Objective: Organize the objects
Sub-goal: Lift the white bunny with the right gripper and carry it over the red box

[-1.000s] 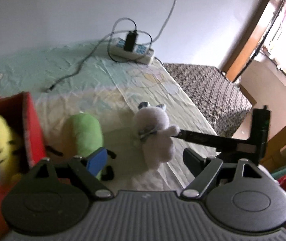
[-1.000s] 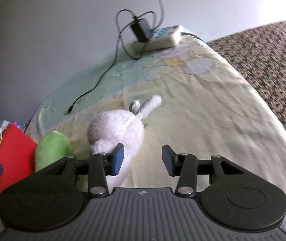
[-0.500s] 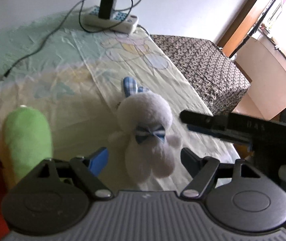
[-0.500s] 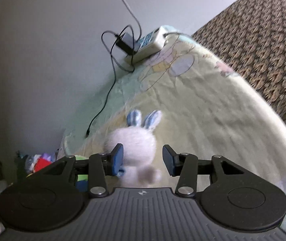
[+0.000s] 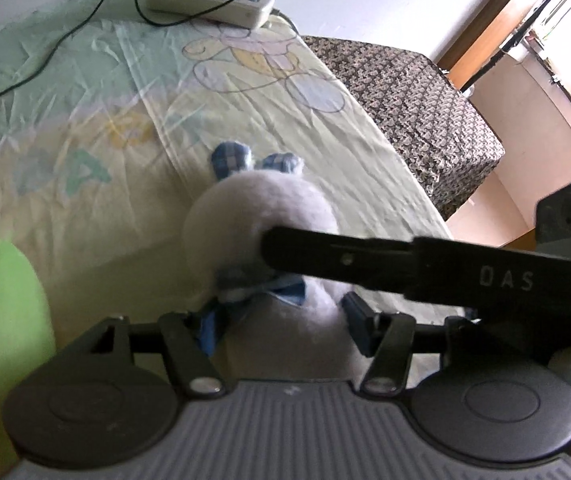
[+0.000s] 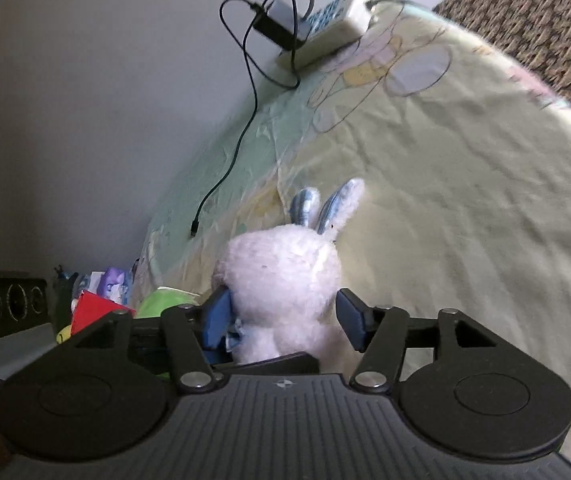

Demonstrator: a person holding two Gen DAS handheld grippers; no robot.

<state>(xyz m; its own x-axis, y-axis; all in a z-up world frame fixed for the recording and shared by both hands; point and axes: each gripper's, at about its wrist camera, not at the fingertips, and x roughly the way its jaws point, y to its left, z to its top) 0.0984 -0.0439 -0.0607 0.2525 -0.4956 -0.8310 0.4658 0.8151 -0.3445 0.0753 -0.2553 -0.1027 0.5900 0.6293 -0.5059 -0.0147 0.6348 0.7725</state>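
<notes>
Straddling the white plush rabbit lying mid-bed, both the right tool and left tool are spread; squeeze its body squarely, avoiding collision.

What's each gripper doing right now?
Left gripper: open, jaws either side of the bunny, no clamp visible.
Right gripper: open, straddling the same bunny, right jaw clear of it.

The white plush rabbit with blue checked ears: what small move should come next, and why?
Probably shut the right gripper on the white plush rabbit with blue checked ears. The rabbit's body already sits between its open fingers, and the left gripper, also open, brackets it too, so the rabbit lies ungripped on the pale yellow-green bed sheet.
</notes>
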